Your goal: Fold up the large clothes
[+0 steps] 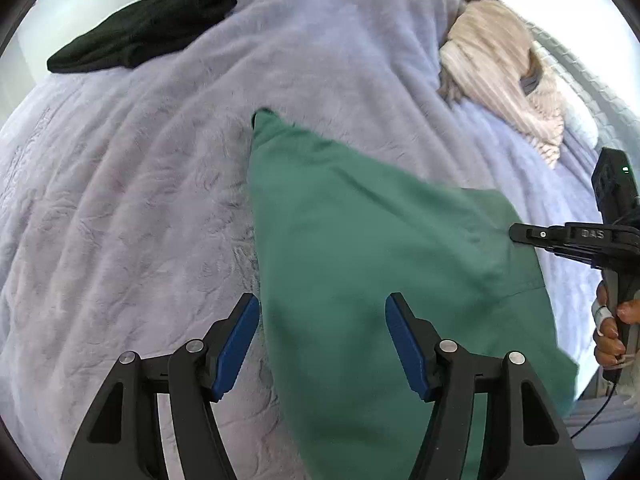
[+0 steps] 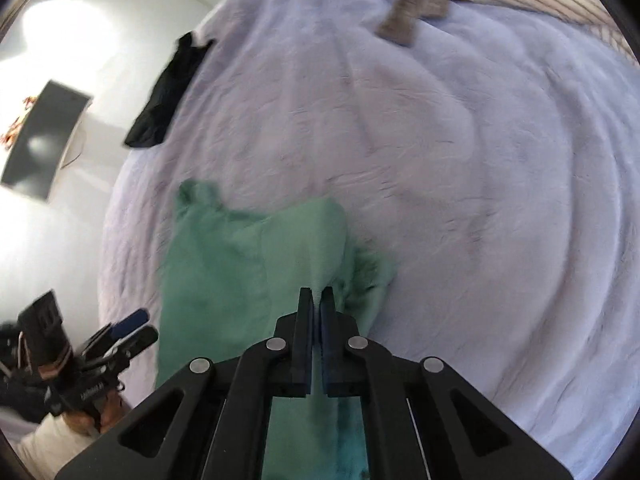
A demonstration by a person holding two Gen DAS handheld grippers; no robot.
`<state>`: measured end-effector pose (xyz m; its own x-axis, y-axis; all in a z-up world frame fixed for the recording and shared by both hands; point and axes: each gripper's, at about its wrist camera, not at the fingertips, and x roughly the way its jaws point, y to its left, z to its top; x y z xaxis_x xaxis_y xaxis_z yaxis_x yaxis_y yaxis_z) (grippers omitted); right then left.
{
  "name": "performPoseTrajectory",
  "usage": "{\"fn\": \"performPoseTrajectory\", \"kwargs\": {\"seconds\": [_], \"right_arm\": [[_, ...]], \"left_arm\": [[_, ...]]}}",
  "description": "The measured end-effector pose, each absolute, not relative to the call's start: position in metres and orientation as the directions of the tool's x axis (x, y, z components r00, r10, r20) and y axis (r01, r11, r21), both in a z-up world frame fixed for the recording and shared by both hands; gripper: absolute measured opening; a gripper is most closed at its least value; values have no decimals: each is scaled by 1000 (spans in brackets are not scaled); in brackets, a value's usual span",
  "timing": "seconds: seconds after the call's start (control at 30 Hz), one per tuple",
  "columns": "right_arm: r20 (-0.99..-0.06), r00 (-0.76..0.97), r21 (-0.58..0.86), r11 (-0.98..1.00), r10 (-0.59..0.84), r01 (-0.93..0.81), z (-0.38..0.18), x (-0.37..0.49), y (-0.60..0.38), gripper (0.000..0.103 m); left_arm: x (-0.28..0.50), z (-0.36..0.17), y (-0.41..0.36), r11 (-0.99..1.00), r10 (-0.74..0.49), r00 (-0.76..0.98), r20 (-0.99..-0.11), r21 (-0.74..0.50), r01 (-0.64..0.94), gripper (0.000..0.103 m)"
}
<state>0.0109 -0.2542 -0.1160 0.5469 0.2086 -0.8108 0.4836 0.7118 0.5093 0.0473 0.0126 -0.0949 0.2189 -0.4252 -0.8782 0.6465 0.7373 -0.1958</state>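
Note:
A green garment (image 1: 360,264) lies on a lilac fleece blanket (image 1: 140,200) that covers the bed. My left gripper (image 1: 322,320) is open, its blue pads either side of the garment's near left edge, holding nothing. My right gripper (image 2: 317,300) is shut on a fold of the green garment (image 2: 248,264) and lifts that edge off the blanket (image 2: 480,200). The right gripper also shows in the left wrist view (image 1: 520,236) at the garment's right side. The left gripper shows in the right wrist view (image 2: 132,330) at lower left.
A folded black garment (image 1: 144,28) lies at the far left of the bed, also in the right wrist view (image 2: 168,92). A beige ribbed garment (image 1: 504,68) lies at the far right. A dark monitor (image 2: 44,140) stands by the white wall.

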Motion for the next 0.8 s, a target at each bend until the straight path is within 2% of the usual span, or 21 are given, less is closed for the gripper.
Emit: {"fn": "performPoseTrajectory", "kwargs": {"seconds": [0.13,0.3,0.4,0.53,0.6,0.63,0.67,0.73,0.77,0.8], "right_arm": [[-841,496,505,645,218,573,-158,3,-280,3],[-880,415,456,661,233,596,-182,-5,-277,1],[-870,437,476,619,227,625,-172,-17,-281,2],[-856,452,498,633,250,592,-134,-36,-272,4],[-845,450,516,663,289,542,-109,-52,-258,22],[-840,445,526,667,311,527,-101,-59,-251,60],[-836,441,533,674,326,512,-95,-67,-243,77],[-827,443,543,699,348,465,-79,-84,-222,72],[-823,438,550,706,363,447,-75,-91,-212,60],[-827,422,546,712,373,441,-73,-98,-199,54]], "left_arm": [[37,-89,21,739,-423,204,-883,-205,642,66],[6,-76,52,715,-386,178,-905,-172,678,66],[-13,-69,68,706,-360,170,-917,-149,692,66],[-23,-72,86,730,-341,118,-932,-184,658,66],[-26,-74,90,737,-334,103,-937,-191,648,66],[-27,-74,91,738,-335,99,-937,-195,646,66],[-29,-74,91,738,-341,92,-936,-206,643,66],[-30,-76,89,735,-353,81,-932,-223,640,66],[-32,-79,87,732,-354,74,-932,-227,642,66],[-35,-83,84,727,-346,69,-936,-221,651,66]]}}
